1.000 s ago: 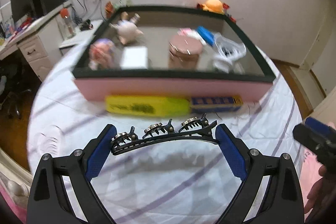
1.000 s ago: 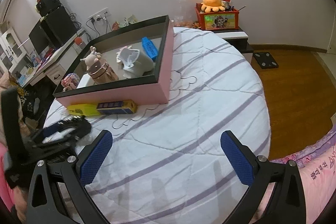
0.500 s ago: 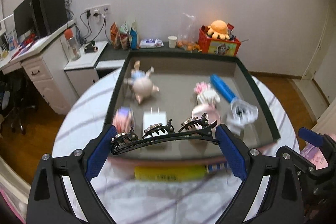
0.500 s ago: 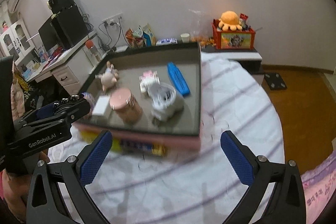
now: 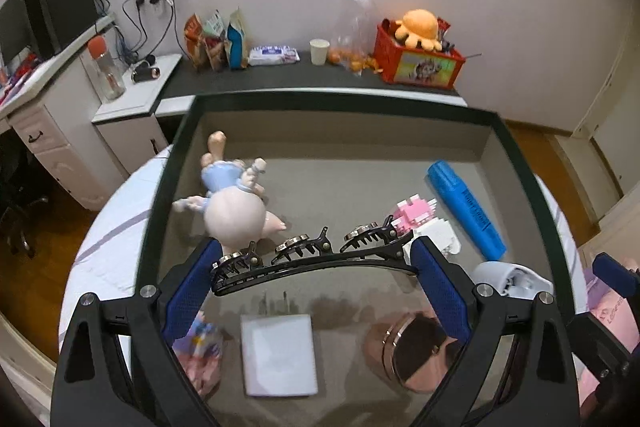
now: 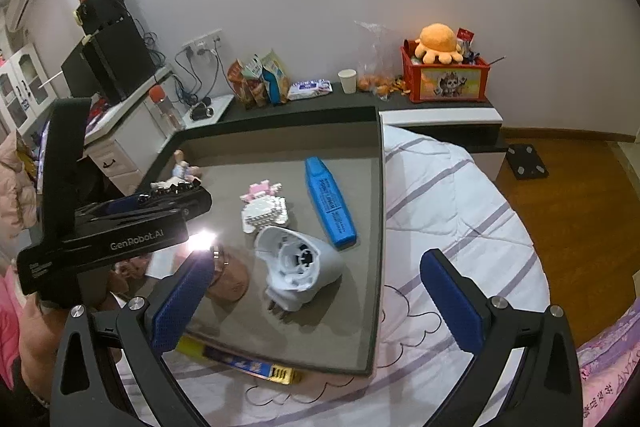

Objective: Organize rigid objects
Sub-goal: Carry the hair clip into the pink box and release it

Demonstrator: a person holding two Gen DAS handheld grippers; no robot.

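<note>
- The left tool [image 5: 314, 269] is clamped end to end on a long black hair clip [image 5: 312, 257], its blue pads [image 5: 190, 293] pressing on the clip's two tips, so the pads stand wide apart with the clip bridging them.
- The clip carries three toothed claws along its upper edge and hangs above the inside of a large shallow box [image 5: 160, 195] with a dark rim and a grey floor.
- The box sits on a bed [image 6: 452, 195] covered by a white, purple-striped quilt.
- On the box floor lie a pig figurine [image 5: 234, 213] on its side near the left wall, a blue highlighter [image 5: 466, 209] near the right wall, and a pink-and-white block toy [image 5: 424, 223] between them.
- Nearer the camera are a white flat box [image 5: 279, 355], a pink round tin [image 5: 416, 355] and a white hair-dryer shell [image 6: 298, 263].
- The right tool [image 6: 316, 303] has its pads spread wide with nothing between them; it hovers over the near right corner of the box and the quilt.
- A yellow and blue pack [image 6: 240, 363] lies on the quilt against the box's near wall.
</note>
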